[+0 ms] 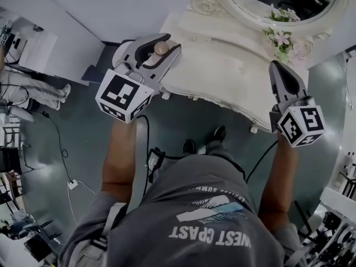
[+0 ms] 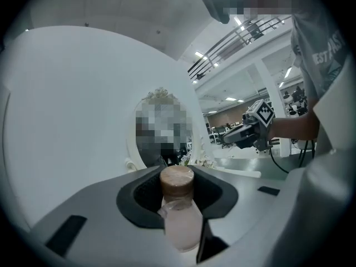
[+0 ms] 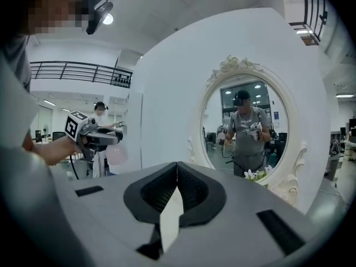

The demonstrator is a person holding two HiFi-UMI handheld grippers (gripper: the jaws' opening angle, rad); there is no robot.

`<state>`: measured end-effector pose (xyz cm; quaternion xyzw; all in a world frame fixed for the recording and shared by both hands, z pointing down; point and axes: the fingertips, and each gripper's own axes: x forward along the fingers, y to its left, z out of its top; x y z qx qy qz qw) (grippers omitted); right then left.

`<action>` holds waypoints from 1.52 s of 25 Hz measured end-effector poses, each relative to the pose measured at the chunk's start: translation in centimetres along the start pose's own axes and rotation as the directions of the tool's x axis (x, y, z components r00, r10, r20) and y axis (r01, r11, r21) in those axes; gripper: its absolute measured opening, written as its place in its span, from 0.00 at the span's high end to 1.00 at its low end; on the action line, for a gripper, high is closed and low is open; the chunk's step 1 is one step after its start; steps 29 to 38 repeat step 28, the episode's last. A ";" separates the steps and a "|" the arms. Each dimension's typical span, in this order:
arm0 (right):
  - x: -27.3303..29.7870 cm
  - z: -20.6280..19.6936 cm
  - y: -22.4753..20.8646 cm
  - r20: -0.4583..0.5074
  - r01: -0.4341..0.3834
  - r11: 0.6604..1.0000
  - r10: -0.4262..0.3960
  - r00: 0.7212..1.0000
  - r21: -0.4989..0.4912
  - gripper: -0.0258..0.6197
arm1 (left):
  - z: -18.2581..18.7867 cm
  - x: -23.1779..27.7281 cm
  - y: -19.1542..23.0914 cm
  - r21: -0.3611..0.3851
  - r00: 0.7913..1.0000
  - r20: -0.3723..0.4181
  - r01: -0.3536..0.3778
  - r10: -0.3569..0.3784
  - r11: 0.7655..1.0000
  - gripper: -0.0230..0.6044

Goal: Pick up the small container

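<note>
The small container (image 1: 161, 48) is a pale pink bottle with a round brown cap. My left gripper (image 1: 170, 44) is shut on it and holds it in the air over the left end of the white vanity table (image 1: 222, 71). In the left gripper view the container (image 2: 181, 218) sits between the dark pads, cap pointing away. The right gripper view shows the container (image 3: 116, 153) hanging under the left gripper (image 3: 108, 138). My right gripper (image 1: 276, 67) hovers over the table's right side, jaws shut (image 3: 177, 168) with nothing between them.
An oval mirror with an ornate white frame (image 1: 339, 10) stands at the back of the table, with white and pink flowers (image 1: 283, 40) at its base. A person (image 1: 39, 90) stands on the grey floor at far left. Cables (image 1: 58, 149) run across the floor.
</note>
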<state>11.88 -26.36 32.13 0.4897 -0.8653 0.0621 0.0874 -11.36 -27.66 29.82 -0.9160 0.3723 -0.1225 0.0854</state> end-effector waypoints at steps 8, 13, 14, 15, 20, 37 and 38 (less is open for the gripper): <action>-0.3 1.7 1.1 0.027 -0.029 0.999 0.030 0.999 -0.046 0.92 | 2.6 -2.9 -0.6 0.040 1.000 0.012 -0.020 0.019 0.999 0.75; -0.7 2.2 2.0 0.037 -0.028 0.998 0.030 0.999 -0.048 0.92 | 2.8 -4.5 -0.9 0.040 1.000 0.020 -0.020 0.019 0.999 0.75; -0.7 2.2 2.2 0.036 -0.030 0.998 0.032 0.999 -0.049 0.92 | 2.6 -4.7 -0.9 0.037 1.000 0.018 -0.021 0.020 0.999 0.75; -0.7 2.3 2.4 0.034 -0.032 0.998 0.033 0.999 -0.051 0.92 | 2.5 -4.9 -0.9 0.034 1.000 0.017 -0.022 0.022 0.999 0.75; -0.3 2.3 3.1 0.025 -0.042 0.997 0.044 0.999 -0.060 0.92 | 1.6 -5.3 -1.0 0.015 1.000 0.007 -0.028 0.028 1.000 0.75; -0.1 2.0 3.8 0.012 -0.047 0.997 0.048 0.999 -0.064 0.92 | 0.8 -5.6 -1.3 0.003 1.000 0.003 -0.020 0.020 1.000 0.75; -0.1 2.0 3.8 0.012 -0.047 0.997 0.048 0.999 -0.064 0.92 | 0.8 -5.6 -1.3 0.003 1.000 0.003 -0.020 0.020 1.000 0.75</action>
